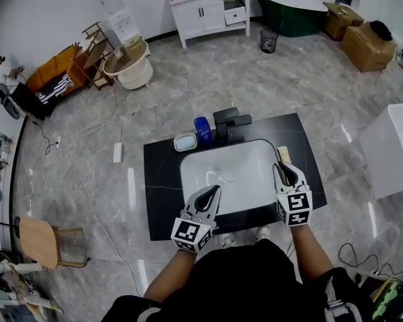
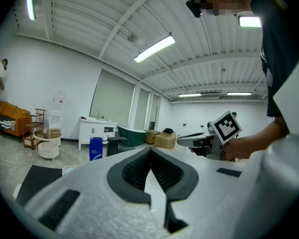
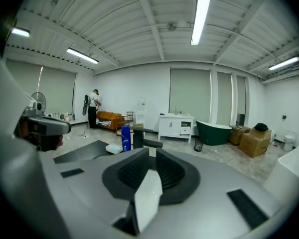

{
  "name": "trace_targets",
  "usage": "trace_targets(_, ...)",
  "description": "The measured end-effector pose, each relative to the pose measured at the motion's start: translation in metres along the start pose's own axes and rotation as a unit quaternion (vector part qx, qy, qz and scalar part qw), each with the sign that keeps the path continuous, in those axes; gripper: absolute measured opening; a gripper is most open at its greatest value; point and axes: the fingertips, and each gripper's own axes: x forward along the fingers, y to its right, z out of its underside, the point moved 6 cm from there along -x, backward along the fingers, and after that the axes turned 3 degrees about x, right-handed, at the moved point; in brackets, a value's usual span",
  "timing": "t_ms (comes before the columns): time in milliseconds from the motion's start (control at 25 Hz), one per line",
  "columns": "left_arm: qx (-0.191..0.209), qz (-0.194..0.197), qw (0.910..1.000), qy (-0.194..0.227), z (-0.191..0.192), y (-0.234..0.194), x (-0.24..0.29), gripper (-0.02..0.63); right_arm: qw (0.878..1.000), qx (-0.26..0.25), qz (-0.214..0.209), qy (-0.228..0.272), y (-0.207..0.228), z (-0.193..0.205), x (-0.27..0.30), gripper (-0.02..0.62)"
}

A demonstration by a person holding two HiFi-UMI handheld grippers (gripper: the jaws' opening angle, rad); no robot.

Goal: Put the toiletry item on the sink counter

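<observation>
Left tool (image 1: pixel 217 188): jaws pressed together, empty. Right tool (image 1: pixel 280 166): jaws narrowly apart, empty. Just ahead of it, a flat tan item (image 1: pixel 283 154), probably the toiletry item, lies on the table (image 1: pixel 162 180) beside the basin (image 1: pixel 242 180). Expect light, rigid, thin: pinch across long edges.

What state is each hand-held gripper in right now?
Left hand-held gripper: closed, empty.
Right hand-held gripper: jaws slightly apart, nothing between them.

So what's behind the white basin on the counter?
Behind the basin, on the black counter, sit a pale soap dish, a blue bottle and the black faucet. The faucet covers the counter strip just behind itself, so that spot is unseen.
</observation>
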Motion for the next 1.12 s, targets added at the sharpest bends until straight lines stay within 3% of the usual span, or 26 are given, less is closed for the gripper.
trace_targets(80,0.004,-0.007,1.0,0.002,-0.004,-0.001,0.004,0.009,1.0,-0.005,-0.006,0.012,0.003,-0.007,0.0,0.006)
trace_targets(360,0.0,-0.034,0.9993,0.015,-0.013,0.002,0.018,0.009,0.998,-0.026,-0.028,0.048,0.013,-0.042,-0.012,0.005)
trace_targets(720,0.004,-0.046,0.9988,0.017,-0.017,0.014,0.032,0.009,0.995,-0.048,-0.073,0.047,0.013,-0.059,-0.013,0.005)
trace_targets(1120,0.011,-0.056,0.998,0.029,-0.029,0.025,0.037,0.009,0.995,-0.052,-0.062,0.066,0.03,-0.057,-0.013,0.005)
